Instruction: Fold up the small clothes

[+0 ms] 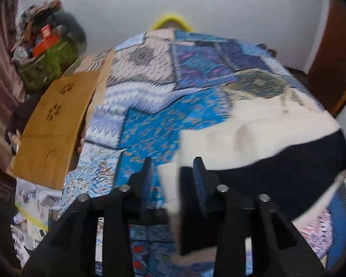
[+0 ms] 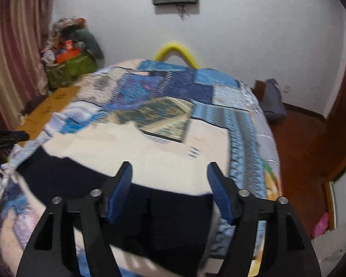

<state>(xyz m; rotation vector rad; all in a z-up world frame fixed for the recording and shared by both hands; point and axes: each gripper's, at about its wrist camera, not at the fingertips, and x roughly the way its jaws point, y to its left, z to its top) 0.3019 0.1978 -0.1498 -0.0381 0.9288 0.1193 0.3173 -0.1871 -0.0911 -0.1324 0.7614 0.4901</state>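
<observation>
A small cream and dark navy garment [image 1: 253, 133] lies spread on a blue patchwork bedspread [image 1: 161, 120]. In the left wrist view my left gripper [image 1: 173, 170] hangs over the garment's near left corner. Its jaws stand apart, with a blurred strip of cream cloth between them that the pads do not press. In the right wrist view the same garment [image 2: 150, 154] lies across the bedspread [image 2: 161, 92], cream part farther away and navy part nearer. My right gripper [image 2: 168, 168] stands wide open above it, nothing between its fingers.
A brown cardboard flap [image 1: 55, 124] and a green basket [image 1: 46, 64] piled with clutter stand at the bed's left. A yellow hoop [image 2: 175, 50] rises behind the bed. A grey bag [image 2: 272, 101] lies on the wooden floor at the right.
</observation>
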